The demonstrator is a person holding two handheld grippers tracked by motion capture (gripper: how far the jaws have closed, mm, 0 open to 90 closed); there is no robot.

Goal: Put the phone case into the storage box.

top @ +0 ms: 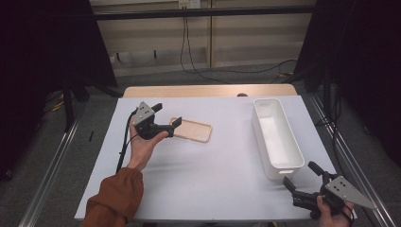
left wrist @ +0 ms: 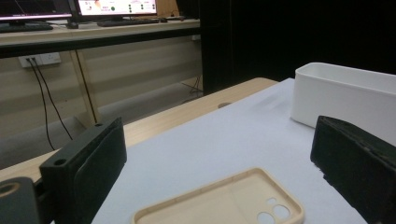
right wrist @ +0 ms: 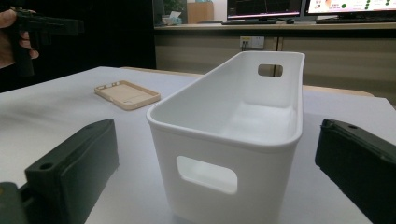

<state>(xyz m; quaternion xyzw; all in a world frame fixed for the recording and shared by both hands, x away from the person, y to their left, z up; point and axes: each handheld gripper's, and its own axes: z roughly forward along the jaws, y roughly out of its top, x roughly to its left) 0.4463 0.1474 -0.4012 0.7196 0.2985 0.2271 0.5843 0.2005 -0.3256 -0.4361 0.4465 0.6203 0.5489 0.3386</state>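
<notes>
Left gripper (top: 166,115) is held up by the person's left hand (top: 144,144) at the left-centre of the table, jaws spread wide, nothing between them. It sits just beside the near-left end of the phone case (top: 192,130); the high view puts one jaw tip at that end, but contact can't be told. In the left gripper view the phone case (left wrist: 224,200) lies flat, open side up, camera cutout toward the right jaw, low between the two black jaws and touching neither as far as visible. Right gripper (top: 302,177) is held by the right hand (top: 331,213) at the near-right corner of the table, jaws also apart and empty, pointing at the near short end of the white bin (top: 276,137). In the right gripper view the white bin (right wrist: 233,135) stands upright between the jaws, handle slot facing the camera, inside bare; jaws flank it, not touching. Phone case (right wrist: 127,94) lies well apart from the bin, to its left on the white table cover (top: 213,170). The left gripper (right wrist: 46,28) shows far off at top left of the right gripper view. Wooden table edge (top: 208,91) shows at the far side.
</notes>
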